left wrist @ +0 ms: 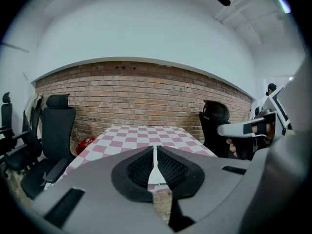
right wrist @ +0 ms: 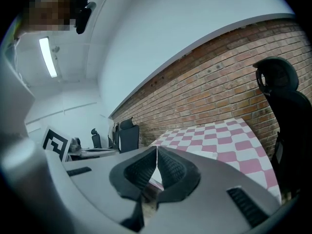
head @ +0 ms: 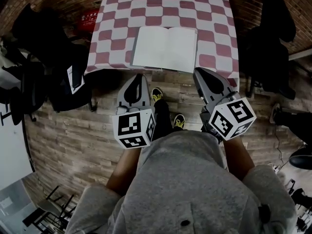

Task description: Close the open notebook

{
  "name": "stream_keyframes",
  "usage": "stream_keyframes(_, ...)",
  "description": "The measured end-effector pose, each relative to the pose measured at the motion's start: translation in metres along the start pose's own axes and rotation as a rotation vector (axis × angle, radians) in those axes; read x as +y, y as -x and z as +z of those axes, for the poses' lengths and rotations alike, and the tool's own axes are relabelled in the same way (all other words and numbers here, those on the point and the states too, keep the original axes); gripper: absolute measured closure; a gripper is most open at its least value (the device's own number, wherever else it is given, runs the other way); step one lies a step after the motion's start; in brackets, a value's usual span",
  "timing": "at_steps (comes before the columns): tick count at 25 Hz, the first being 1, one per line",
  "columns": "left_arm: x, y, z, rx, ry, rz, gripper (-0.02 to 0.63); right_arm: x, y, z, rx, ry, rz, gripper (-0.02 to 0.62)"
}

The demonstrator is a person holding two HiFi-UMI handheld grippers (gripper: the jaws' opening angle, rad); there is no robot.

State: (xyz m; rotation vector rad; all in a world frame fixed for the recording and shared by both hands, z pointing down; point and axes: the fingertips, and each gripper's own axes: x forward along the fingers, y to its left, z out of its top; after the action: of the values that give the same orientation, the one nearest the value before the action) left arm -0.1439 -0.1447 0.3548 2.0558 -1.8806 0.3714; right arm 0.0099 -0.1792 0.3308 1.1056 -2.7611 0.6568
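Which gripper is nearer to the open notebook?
Right, narrowly. The right gripper points at the near right corner of the notebook; the left gripper sits slightly short of its near edge, left side. Neither touches it.

Table [head: 214, 13]: the landmark; stands on the floor [head: 73, 130], straight ahead of the person.
Notebook [head: 165, 48]: lies on the table, midway along its near edge.
Left gripper [head: 138, 77]: just before the table's near edge, by the notebook's near left corner.
Right gripper [head: 199, 72]: at the table's near edge, by the notebook's near right corner.
Shoes [head: 157, 94]: on the floor before the table, between the two grippers.
Chairs [head: 34, 28]: left of the table.
Single chair [head: 268, 43]: right of the table.
Crate [head: 90, 19]: on the floor beside the table's far left corner.
Wall [left wrist: 146, 91]: behind the table's far edge.
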Motion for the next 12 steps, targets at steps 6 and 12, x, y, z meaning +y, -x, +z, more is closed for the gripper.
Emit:
stream_keyframes(6, 0.026, -0.025, -0.014, 0.048, 0.012, 0.020, 0.535, -0.004, -0.028, -0.009, 0.041, -0.004, -0.007, 0.569)
stream_keyframes(12, 0.052, -0.050, -0.037, 0.114, 0.060, 0.029, 0.464, -0.003, -0.051, -0.019, 0.083, -0.023, -0.005, 0.569)
